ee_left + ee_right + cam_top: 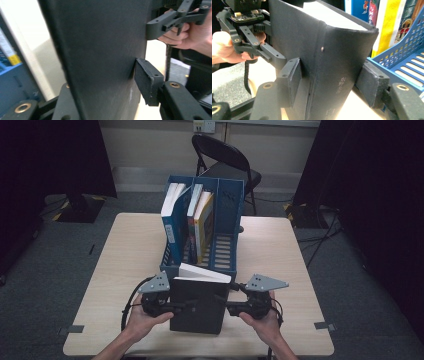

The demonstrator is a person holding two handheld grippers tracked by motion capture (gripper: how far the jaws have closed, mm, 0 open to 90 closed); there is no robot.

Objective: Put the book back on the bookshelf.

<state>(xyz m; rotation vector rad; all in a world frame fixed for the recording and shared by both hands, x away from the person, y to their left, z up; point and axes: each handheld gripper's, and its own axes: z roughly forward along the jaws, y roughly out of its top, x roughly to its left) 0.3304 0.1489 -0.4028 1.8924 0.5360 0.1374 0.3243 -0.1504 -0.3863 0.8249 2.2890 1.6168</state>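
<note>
Holding a thick black cloth-textured book upright on the pale wooden surface, I had both the left hand-held gripper and right hand-held gripper pinching its edges before the blue slotted plastic file rack.

A pale wooden desk with rounded corners stands in the middle of the frame on dark grey carpet. Small strips of grey tape mark the floor at the desk's lower corners. Beyond the far edge, at the upper centre, a black folding chair faces the desk. Behind it runs a light-coloured wall with a socket plate at the top. Black curtains hang at the upper left and down the right side, with cables trailing across the carpet near the right one. The light is dim and even.
</note>
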